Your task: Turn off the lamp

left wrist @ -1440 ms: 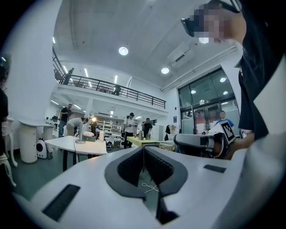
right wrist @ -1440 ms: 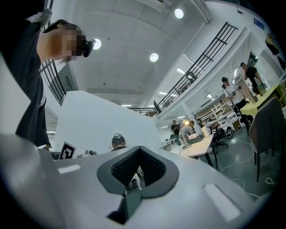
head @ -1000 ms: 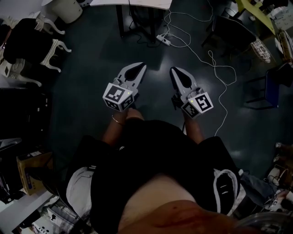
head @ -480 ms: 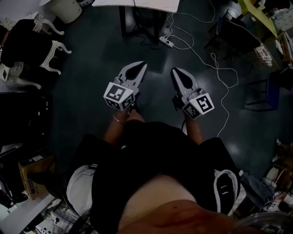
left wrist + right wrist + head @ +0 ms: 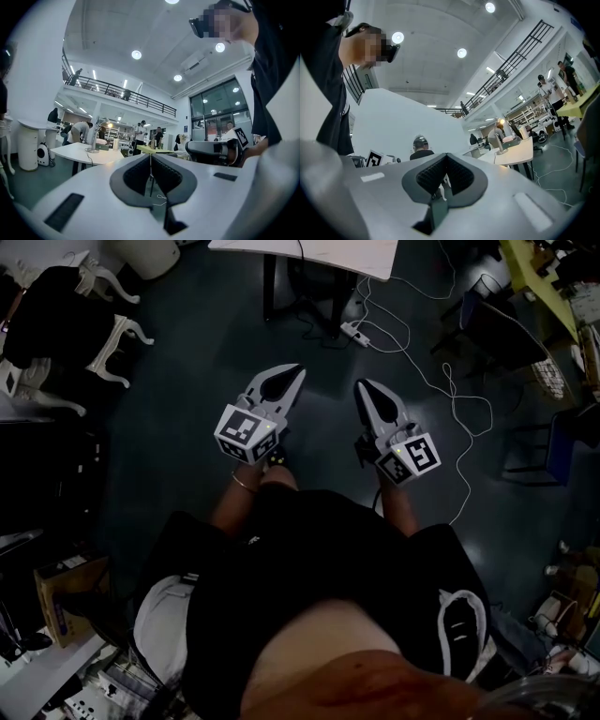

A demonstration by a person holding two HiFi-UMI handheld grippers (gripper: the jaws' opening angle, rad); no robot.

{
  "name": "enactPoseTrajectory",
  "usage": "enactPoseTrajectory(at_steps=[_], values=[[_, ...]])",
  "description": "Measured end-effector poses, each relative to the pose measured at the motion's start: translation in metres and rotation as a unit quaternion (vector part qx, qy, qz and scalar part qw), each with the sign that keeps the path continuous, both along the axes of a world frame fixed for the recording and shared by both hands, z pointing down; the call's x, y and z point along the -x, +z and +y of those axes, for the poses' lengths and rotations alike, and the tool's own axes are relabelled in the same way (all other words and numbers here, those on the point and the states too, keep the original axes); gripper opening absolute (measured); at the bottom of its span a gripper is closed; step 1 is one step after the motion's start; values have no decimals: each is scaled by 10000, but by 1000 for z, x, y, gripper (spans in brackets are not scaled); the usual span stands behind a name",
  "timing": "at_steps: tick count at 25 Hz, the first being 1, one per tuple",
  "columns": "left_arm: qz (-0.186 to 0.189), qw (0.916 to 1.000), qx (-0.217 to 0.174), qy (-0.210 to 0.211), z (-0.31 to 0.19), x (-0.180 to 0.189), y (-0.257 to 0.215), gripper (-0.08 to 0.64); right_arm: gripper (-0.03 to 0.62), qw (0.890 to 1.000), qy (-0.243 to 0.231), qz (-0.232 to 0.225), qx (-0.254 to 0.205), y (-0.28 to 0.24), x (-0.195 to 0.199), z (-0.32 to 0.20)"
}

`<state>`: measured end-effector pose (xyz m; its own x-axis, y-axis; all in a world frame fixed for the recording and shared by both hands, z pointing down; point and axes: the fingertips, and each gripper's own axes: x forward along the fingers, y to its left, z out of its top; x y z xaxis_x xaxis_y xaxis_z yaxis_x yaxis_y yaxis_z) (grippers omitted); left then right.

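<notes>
The lamp [image 5: 96, 137] stands on a white table [image 5: 89, 153] far ahead in the left gripper view, its bulb lit. In the right gripper view the lamp [image 5: 500, 135] shows on the same table [image 5: 513, 152], also lit. In the head view only the table's near edge [image 5: 309, 253] shows at the top; the lamp is out of frame. My left gripper [image 5: 298, 371] and right gripper [image 5: 361, 386] are held side by side over the dark floor, pointing at the table. Both are shut with nothing between the jaws, and both are well short of the table.
White-legged chairs draped in black cloth [image 5: 56, 324] stand at the left. A power strip [image 5: 356, 332] and white cables [image 5: 459, 418] lie on the floor ahead right. A black chair [image 5: 506, 334] and blue chair [image 5: 574, 432] stand at the right. Several people stand beyond the table.
The table, power strip and cables have slid down and nearer in the head view as the person walks towards them. Both grippers keep the same pose, shut.
</notes>
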<state>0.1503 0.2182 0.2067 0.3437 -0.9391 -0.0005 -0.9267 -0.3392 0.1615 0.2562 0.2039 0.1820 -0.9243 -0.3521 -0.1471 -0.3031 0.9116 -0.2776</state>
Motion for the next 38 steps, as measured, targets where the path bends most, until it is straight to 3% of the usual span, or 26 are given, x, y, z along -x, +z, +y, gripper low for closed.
enactPoseTrajectory(at_steps=[22,27,38], values=[[97,9999,-118,12,-36,147,-10,12,0,9999,114,7,-29,-9,143,-45],[172,9998,-116,-62,-38,168,-8,12,0,9999,120,38,-76,-12,159,-47],[146,9998,-64,-123,-34,178,-2,12,0,9999,84,81,5,-6,169,-53]])
